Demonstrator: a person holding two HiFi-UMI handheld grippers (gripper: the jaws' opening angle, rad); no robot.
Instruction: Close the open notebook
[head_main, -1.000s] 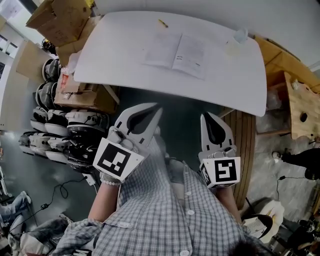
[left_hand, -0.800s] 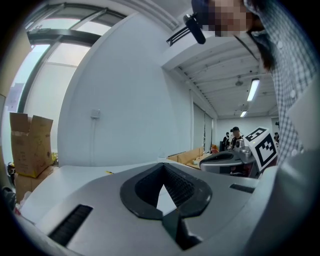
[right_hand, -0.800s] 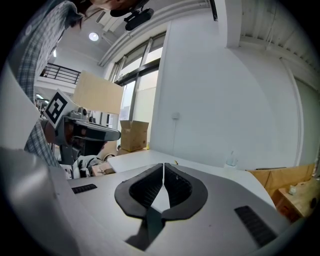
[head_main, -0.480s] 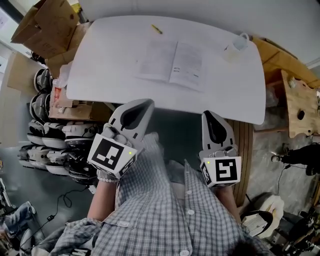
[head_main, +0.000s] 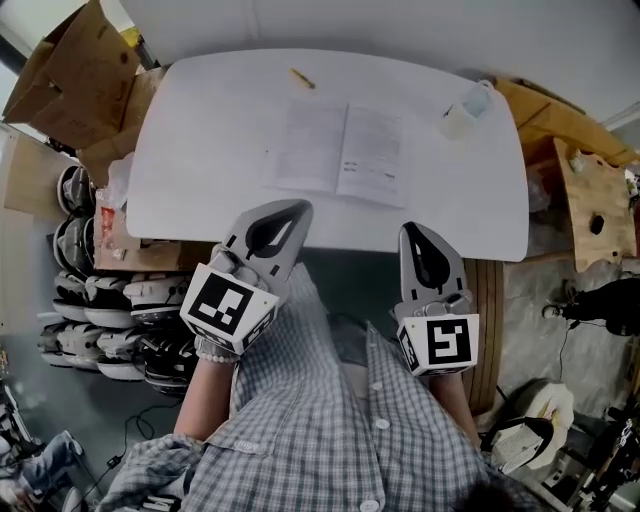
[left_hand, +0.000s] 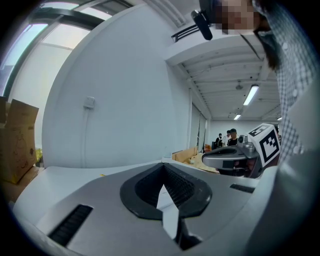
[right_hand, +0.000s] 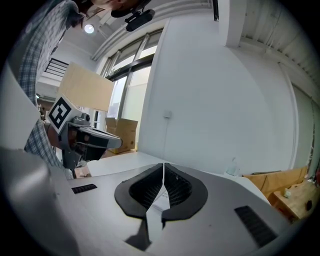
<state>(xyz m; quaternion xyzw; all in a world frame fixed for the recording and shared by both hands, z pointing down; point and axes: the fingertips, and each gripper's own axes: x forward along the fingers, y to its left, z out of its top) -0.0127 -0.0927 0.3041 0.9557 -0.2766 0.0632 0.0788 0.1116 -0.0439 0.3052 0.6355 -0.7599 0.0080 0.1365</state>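
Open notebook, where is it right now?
Head view: the open notebook lies flat, central on the white table, a yellow pencil beyond its left page, a clear container to its right.

The table (head_main: 200, 150), at twelve o'clock in the head view, has a smooth, matt white top. On it the notebook (head_main: 340, 150) shows matt paper pages with faint print. At ten o'clock stand cardboard boxes (head_main: 60, 80), brown and dull. At three o'clock lie wooden boards (head_main: 590, 190), pale and bare. The left gripper (head_main: 300, 207) and the right gripper (head_main: 413, 228) have matt grey plastic shells and black ribbed pads (right_hand: 177, 189). At six o'clock the shirt (head_main: 340, 430) is checked woven cloth.
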